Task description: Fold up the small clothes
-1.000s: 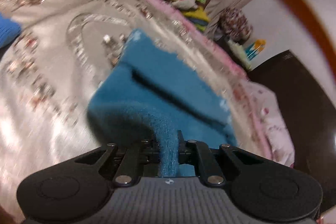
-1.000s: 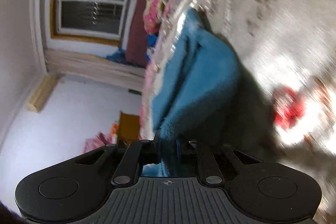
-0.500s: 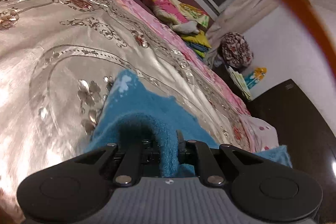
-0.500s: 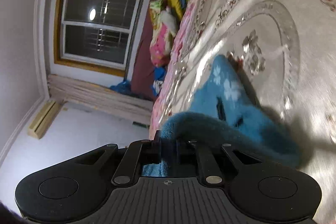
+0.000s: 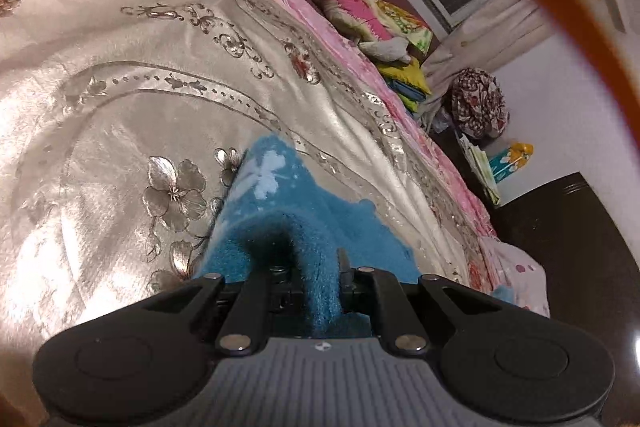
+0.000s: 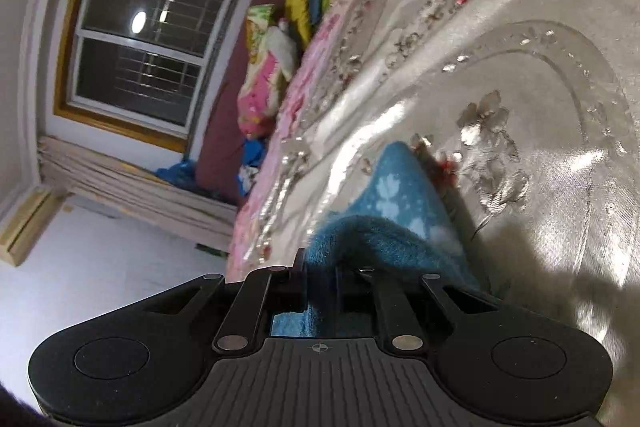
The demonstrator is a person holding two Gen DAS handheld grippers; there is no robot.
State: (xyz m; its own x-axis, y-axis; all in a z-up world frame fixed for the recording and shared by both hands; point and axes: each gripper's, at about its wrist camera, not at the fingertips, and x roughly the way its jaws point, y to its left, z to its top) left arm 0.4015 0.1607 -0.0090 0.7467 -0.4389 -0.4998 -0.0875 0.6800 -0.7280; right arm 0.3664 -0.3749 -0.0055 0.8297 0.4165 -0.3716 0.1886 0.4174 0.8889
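Lowered onto bedspread (image 5: 120,27), blue garment (image 5: 276,211) seemingly stays clamped between both jaws.

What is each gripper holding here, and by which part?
Both hold the same blue fleece garment. The left gripper and the right gripper each pinch a bunched edge nearest the camera; its far tip rests on the bedspread.

a home bedroom: a bed (image 5: 120,39) under a shiny embroidered cover, a barred window (image 6: 140,55) with pale curtains (image 6: 132,183), and stacked bright pillows and bedding (image 5: 360,15) at the bed's far side.
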